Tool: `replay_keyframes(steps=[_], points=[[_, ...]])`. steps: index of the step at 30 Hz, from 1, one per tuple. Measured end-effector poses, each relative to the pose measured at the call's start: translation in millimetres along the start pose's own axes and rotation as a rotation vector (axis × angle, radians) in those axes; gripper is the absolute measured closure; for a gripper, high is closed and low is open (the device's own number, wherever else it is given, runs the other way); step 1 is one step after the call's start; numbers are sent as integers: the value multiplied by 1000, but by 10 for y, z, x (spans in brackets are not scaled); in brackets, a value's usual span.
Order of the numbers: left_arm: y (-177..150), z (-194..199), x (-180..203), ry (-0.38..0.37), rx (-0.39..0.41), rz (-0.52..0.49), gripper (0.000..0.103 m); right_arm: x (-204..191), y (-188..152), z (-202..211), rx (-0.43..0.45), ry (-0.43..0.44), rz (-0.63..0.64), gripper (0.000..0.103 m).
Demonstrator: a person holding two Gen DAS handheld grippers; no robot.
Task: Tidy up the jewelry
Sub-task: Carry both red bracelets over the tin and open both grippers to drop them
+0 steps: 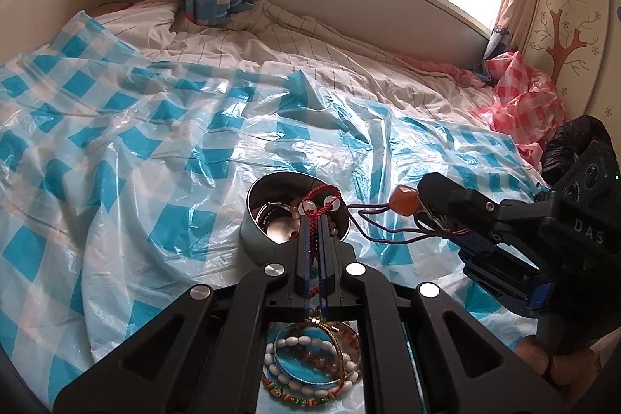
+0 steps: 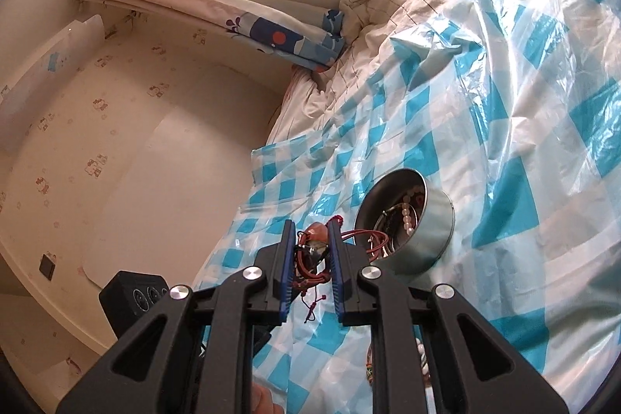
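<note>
The left hand-held gripper [image 1: 315,220] points forward and downward over the bed, its jaws pinched nearly together on a red cord bracelet [image 1: 325,201] with pale round beads. The bracelet's loop hangs just above the open mouth of a round metal tin [image 1: 252,235], which sits on the blue-and-white checked plastic sheet [image 1: 116,127] spread across the middle of the bed. Beads and a metal ring lie inside the tin. Below the left gripper, on the sheet toward the near edge of the bed, rests a pile of bangles and bead bracelets [image 1: 312,361].

The right hand-held gripper [image 2: 310,243] comes in from the right side, rolled over and held close to level. Its jaws stand narrow, clamped on a dark red cord necklace with an orange stone [image 2: 316,233]; the stone sticks out past the fingertips, and the cords trail toward the tin. Fingers of the person's hand [image 1: 543,359] wrap the right gripper's handle.
</note>
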State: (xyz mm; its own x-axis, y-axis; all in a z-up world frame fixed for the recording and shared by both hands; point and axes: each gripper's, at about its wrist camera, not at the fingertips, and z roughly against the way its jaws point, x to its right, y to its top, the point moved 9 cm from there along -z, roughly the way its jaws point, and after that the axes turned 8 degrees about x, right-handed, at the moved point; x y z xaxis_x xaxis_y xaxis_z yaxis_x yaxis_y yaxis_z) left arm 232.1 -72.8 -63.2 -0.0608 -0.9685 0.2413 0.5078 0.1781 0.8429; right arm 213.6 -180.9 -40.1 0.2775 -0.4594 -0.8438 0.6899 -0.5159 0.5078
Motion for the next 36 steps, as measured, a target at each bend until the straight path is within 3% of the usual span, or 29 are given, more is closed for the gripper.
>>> replay_keyframes(steps=[23,24,25,26,27,36], points=[[69,-368,-52,-3,-10,24,100,153,185,-512,13,-96,85,85],[17,-450,-72,6,-45,26,99,183,183,-546,8,-114,93,82],[-47,-525,-109,16,-81,32,99,221,172,-575,-1,-137,100,59],[-84,-554,-128,20,-98,37,99,314,137,-630,-26,-180,100,47],[-117,-573,-168,32,-112,44,99,393,115,-643,-31,-204,83,44],[-68,-427,-448,86,-78,89,94,487,171,-517,1,-207,52,44]])
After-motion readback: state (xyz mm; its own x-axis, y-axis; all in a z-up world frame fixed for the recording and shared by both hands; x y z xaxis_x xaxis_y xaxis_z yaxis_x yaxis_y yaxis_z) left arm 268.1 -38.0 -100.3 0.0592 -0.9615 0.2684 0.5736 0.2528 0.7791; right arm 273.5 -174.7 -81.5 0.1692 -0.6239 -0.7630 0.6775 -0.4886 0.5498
